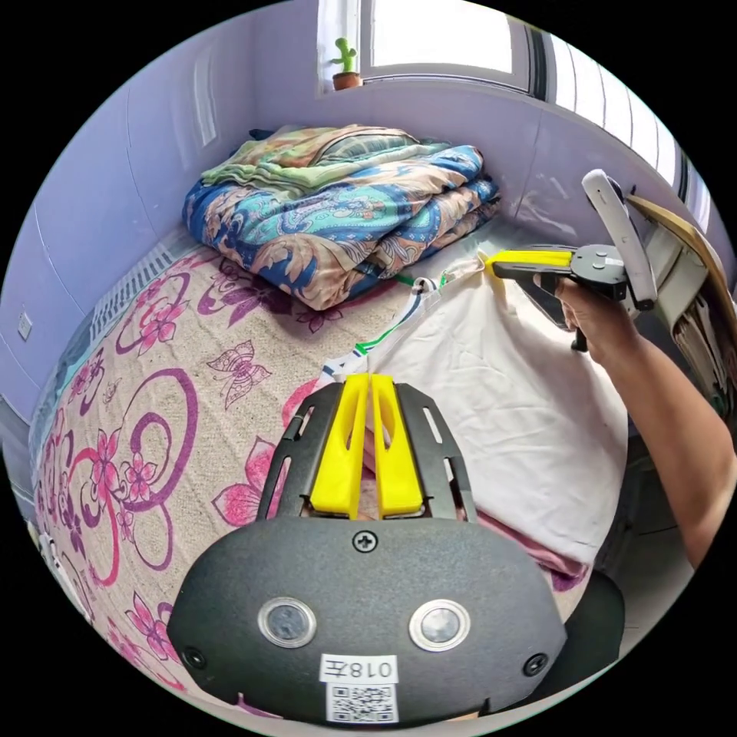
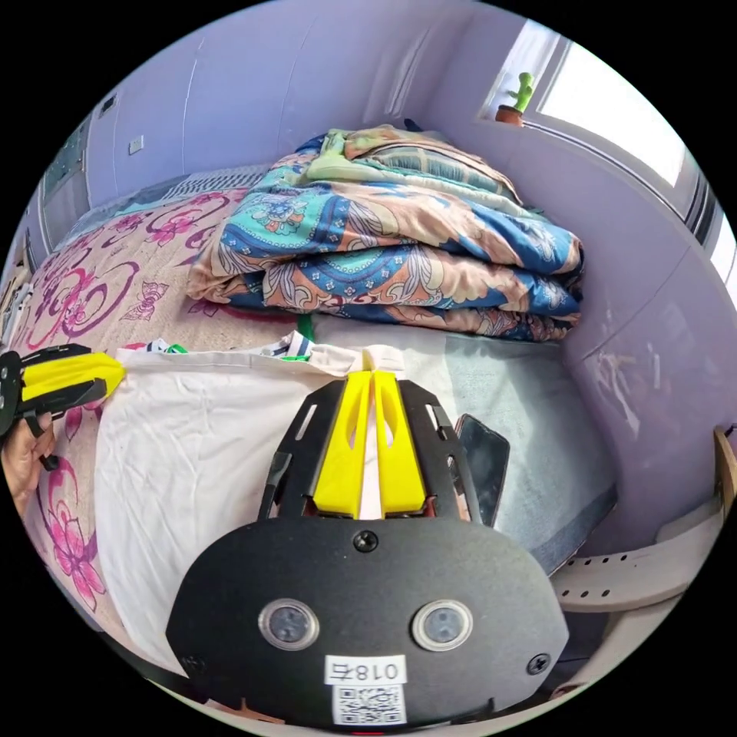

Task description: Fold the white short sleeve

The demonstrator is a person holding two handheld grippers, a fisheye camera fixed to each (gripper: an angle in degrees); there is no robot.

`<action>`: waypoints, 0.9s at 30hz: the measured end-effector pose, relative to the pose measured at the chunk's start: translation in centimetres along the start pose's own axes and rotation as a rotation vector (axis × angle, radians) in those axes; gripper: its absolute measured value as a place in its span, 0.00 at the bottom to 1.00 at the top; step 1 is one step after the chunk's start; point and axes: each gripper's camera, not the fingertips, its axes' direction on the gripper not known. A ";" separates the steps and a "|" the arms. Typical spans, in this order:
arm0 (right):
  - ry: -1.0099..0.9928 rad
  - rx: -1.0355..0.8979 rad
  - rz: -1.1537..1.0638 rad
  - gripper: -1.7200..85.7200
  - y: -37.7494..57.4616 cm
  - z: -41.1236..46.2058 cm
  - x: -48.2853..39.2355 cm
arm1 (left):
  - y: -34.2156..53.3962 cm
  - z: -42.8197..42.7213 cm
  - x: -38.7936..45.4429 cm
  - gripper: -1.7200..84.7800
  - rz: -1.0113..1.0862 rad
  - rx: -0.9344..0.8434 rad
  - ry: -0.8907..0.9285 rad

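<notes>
The white short sleeve shirt hangs stretched between both grippers above the bed, its green and blue striped trim along the top edge. In the left gripper view, my left gripper is shut on the shirt's top edge at one end. A hand holds my right gripper, shut on the other end. In the right gripper view, my right gripper pinches the top edge of the shirt, and my left gripper grips the far corner at the left.
A stack of folded patterned quilts lies against the wall on the floral bed sheet. A dark phone rests on the grey-blue mat. A chair stands beside the bed. A potted cactus sits on the windowsill.
</notes>
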 end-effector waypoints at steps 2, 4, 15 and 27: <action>0.001 0.057 0.021 0.02 1.2 -1.4 0.5 | -0.4 -3.1 0.4 0.01 0.009 0.027 0.006; -0.004 0.131 0.062 0.02 3.2 -3.5 1.5 | -0.3 -5.5 0.5 0.01 0.002 0.059 0.007; -0.122 0.382 0.218 0.02 16.5 -11.6 5.2 | 4.6 -16.2 0.1 0.09 -0.048 0.313 0.087; -0.209 0.467 0.305 0.02 28.1 -15.8 6.5 | -1.2 -13.9 -0.9 0.22 0.148 0.165 0.189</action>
